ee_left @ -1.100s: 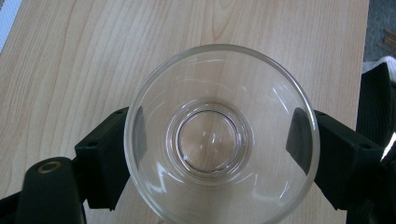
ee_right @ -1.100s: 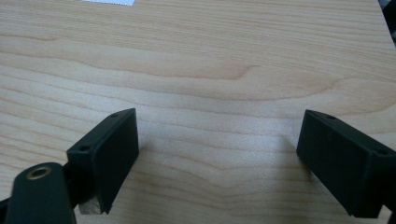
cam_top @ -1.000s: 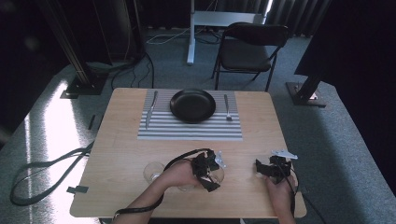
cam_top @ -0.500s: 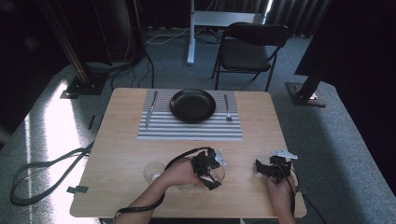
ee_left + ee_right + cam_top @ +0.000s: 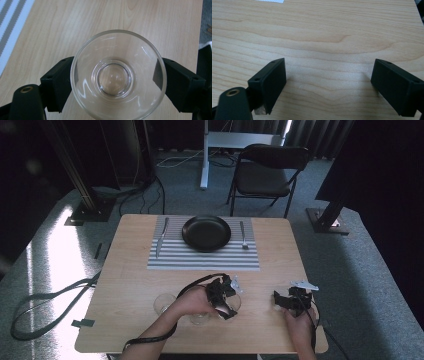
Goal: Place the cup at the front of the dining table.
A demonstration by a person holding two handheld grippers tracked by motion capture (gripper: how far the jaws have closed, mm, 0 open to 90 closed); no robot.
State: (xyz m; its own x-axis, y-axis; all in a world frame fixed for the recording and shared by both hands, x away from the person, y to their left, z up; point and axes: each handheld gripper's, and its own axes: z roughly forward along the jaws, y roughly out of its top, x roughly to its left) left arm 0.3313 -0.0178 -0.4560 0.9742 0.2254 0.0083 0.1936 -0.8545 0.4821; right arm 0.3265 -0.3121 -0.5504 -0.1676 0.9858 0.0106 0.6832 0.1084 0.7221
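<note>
1. The left claw (image 5: 117, 82) pinches a clear drinking glass (image 5: 118, 75) by its bowl, one black jaw pressed to each side of the wall, with the glass seen from straight above its mouth. Smooth, curved glass gives flat pads little to bite on — I judge a slip downward or a twist out of the grip to be the main risk if the hand tips or jerks

2. In the high view the left claw (image 5: 223, 296) holds that glass (image 5: 231, 301) near the front edge of the wooden surface (image 5: 130, 270), with two more clear glasses close by: one just beside the hand (image 5: 199, 316), another further left (image 5: 164, 303). A sideways sweep of the forearm or the trailing cable could knock either one over

3. Squeezing harder to stop a slip brings its own danger — thin glass may crack under pressure from two sides

4. The right claw (image 5: 329, 85) stands spread wide with nothing between its jaws, low over bare wood; in the high view it (image 5: 292, 300) sits near the front right corner, apart from the glass. If it comes in to help, a jaw tip could strike the rim

5. Further back lies a striped placemat (image 5: 202, 260) carrying a black plate (image 5: 206, 233), a knife (image 5: 161, 237) and a fork (image 5: 242, 235). Setting the glass down half on the mat's edge would leave it tilted and likely to topple
</note>
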